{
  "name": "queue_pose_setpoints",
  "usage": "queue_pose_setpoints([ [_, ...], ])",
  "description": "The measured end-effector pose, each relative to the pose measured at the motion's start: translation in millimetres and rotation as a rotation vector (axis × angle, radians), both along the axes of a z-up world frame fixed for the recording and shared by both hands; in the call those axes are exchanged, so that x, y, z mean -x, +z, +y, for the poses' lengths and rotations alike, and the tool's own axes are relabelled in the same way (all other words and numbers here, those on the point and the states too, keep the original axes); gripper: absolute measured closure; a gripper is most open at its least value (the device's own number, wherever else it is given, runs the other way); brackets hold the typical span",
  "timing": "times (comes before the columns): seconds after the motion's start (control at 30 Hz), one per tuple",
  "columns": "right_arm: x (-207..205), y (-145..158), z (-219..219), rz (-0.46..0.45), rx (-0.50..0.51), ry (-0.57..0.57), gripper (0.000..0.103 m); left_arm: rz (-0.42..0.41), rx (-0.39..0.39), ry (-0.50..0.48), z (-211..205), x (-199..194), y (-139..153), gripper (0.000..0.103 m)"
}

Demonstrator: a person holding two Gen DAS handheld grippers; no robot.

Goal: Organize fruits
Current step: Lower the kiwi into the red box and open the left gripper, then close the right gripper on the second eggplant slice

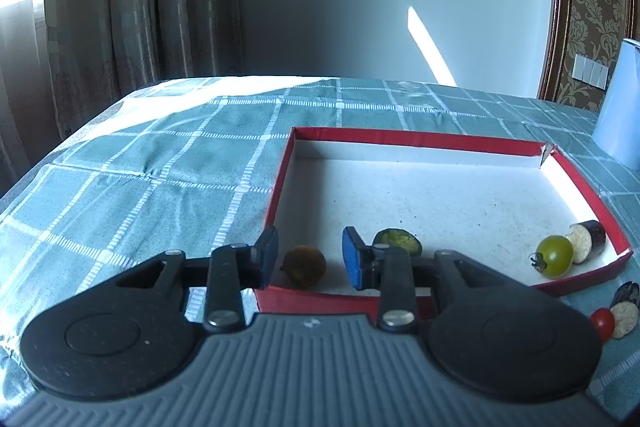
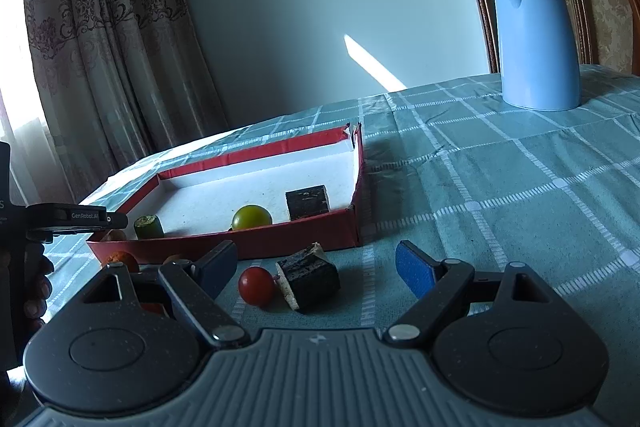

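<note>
The left gripper (image 1: 310,259) is hovering over the tray's (image 1: 400,137) near left corner, jaws released around a brown fruit (image 1: 305,265) lying inside without pressing it. The right gripper (image 2: 316,267) is waiting with jaws spread wide, a red tomato (image 2: 257,285) and aubergine chunk (image 2: 312,283) sitting between them on the surface (image 2: 520,187) (just outside the tray's near edge).

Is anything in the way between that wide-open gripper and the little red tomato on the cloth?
Nothing visible. The red tomato lies on the tablecloth just ahead of the right gripper, between its open fingers, touching only an eggplant piece beside it.
</note>
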State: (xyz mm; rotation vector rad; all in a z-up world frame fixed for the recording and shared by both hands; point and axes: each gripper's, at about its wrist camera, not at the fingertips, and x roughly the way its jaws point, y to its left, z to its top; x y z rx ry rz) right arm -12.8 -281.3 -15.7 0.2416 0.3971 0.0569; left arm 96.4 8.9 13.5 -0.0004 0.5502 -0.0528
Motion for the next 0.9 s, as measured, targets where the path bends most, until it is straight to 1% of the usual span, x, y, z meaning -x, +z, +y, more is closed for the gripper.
queue_pose_setpoints([
  [0.07, 0.6, 0.1, 0.1, -0.004, 0.0, 0.0, 0.016, -0.008, 0.032, -0.011, 6.7, 16.5, 2.0, 0.063],
  [0.1, 0.7, 0.1, -0.1, -0.005, -0.001, 0.002, 0.016, -0.016, 0.045, -0.002, 9.6, 25.8, 2.6, 0.058],
  [0.13, 0.7, 0.0, -0.3, -0.004, -0.002, 0.003, 0.016, -0.024, 0.047, 0.018, 12.0, 35.0, 2.4, 0.037],
  [0.17, 0.8, 0.1, -0.5, -0.004, -0.004, 0.004, 0.016, -0.052, 0.043, 0.036, 14.9, 47.2, 1.5, 0.028],
  [0.23, 4.2, 1.1, -1.4, -0.025, -0.012, 0.011, 0.016, -0.107, 0.025, 0.042, 19.5, 68.6, -1.4, 0.028],
  [0.3, 9.6, 2.8, -1.9, -0.05, -0.017, 0.031, 0.016, -0.131, -0.002, 0.066, 22.8, 82.8, -5.2, 0.027],
  [0.33, 12.5, 3.5, -1.2, -0.049, -0.013, 0.04, 0.016, -0.14, 0.0, 0.071, 25.5, 88.1, -6.8, 0.026],
  [0.4, 20.3, 4.6, 3.7, -0.038, 0.02, 0.062, 0.016, -0.154, 0.04, 0.068, 34.4, 96.3, -7.6, 0.021],
  [0.43, 25.5, 4.9, 7.6, -0.039, 0.042, 0.092, 0.016, -0.163, 0.057, 0.074, 37.9, 98.3, -7.3, 0.015],
  [0.47, 30.4, 5.1, 11.8, -0.043, 0.068, 0.119, 0.016, -0.175, 0.069, 0.084, 41.1, 98.9, -7.0, 0.012],
  [0.53, 38.2, 5.3, 19.6, -0.056, 0.13, 0.151, 0.016, -0.171, 0.083, 0.084, 43.3, 97.6, -7.4, 0.012],
  [0.6, 39.6, 6.4, 22.8, -0.057, 0.178, 0.16, 0.016, -0.15, 0.076, 0.083, 42.0, 93.8, -8.3, 0.011],
  [0.67, 34.8, 7.1, 22.3, -0.043, 0.224, 0.15, 0.016, -0.125, 0.073, 0.076, 41.5, 91.7, -10.5, 0.007],
  [0.77, 21.8, 6.6, 19.1, -0.007, 0.272, 0.151, 0.017, -0.126, 0.077, 0.078, 42.0, 92.6, -12.1, 0.006],
  [0.87, 7.8, 4.0, 16.8, 0.035, 0.3, 0.174, 0.037, -0.131, 0.087, 0.072, 43.4, 93.8, -12.7, 0.004],
  [0.9, 4.5, 2.9, 16.3, 0.044, 0.301, 0.183, 0.041, -0.129, 0.088, 0.071, 43.4, 93.5, -12.9, 0.004],
])
